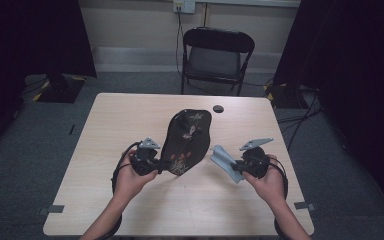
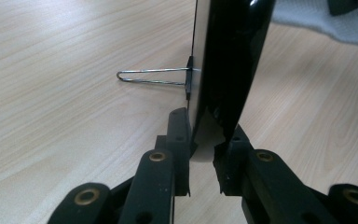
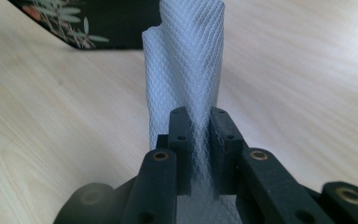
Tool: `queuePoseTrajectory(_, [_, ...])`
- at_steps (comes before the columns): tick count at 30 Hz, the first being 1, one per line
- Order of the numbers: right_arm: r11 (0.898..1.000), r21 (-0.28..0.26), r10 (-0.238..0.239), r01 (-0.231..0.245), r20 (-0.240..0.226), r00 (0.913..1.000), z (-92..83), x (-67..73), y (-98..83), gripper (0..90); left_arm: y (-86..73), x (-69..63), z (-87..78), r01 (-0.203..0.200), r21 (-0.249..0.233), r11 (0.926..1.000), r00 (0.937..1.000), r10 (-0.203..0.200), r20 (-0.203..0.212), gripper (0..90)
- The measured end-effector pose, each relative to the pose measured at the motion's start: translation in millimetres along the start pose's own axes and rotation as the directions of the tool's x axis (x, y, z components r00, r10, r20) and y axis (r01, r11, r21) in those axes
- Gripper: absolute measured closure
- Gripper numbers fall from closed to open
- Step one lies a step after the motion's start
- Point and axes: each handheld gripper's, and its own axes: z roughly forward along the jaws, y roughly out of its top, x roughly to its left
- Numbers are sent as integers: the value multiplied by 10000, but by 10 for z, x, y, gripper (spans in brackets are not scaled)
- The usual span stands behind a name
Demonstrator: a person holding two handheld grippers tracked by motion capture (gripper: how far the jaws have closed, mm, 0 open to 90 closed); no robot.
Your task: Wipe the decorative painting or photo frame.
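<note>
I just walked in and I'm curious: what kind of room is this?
Probably a recording studio or lab, not a home: black curtains hang at both sides, one bare wooden table stands on grey carpet, cables run across the floor, and a folding chair faces the wall.

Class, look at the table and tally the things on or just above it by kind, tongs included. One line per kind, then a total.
Tongs: 2, left tongs and right tongs
Black painted tray: 1
Pale mesh cloth: 1
Binder clip: 1
Small dark round object: 1
Total: 6
</note>
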Motion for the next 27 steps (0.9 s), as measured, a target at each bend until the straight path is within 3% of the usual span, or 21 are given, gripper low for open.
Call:
queuePoseTrajectory(17, [9959, -898, -55, 109, 594, 9982, -312, -83, 433, 812, -8, 0, 1, -123, -5, 9999, 9999, 123, 3, 783])
queuePoseTrajectory(23, [9867, -1626, 85, -1, 511, 9987, -416, -98, 657, 812, 17, -9, 0, -175, 193, 9997, 9998, 175, -1, 784])
queuePoseTrajectory(27, [9764, -2138, -192, 308, 561, 9982, -465, -38, 857, 812, 7, -4, 5, -169, 107, 9998, 9999, 169, 6, 785])
